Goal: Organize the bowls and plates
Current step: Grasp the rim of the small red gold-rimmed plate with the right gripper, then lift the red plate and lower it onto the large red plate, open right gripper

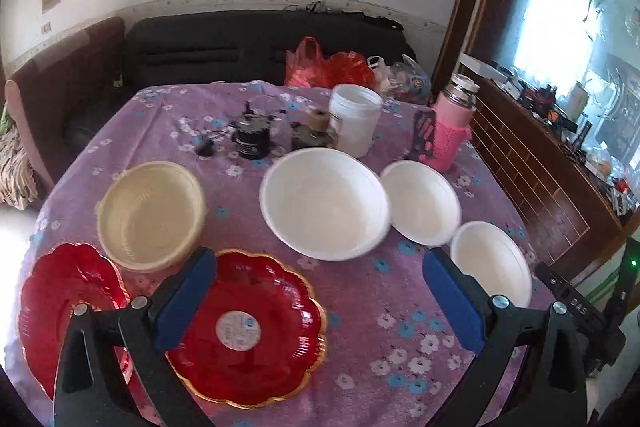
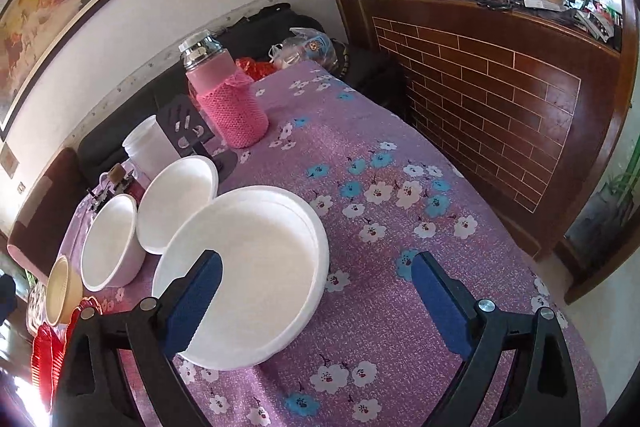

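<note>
I count three white bowls (image 1: 324,203) in a row, one cream bowl (image 1: 150,213) and two glossy red scalloped plates (image 1: 248,327) on the surface (image 1: 360,307). Both grippers' fingers (image 1: 184,303) (image 2: 194,303) spread apart, empty.

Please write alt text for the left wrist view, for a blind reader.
An open left gripper hovers above a purple floral tablecloth holding three white bowls, a cream bowl and two red plates.
</note>
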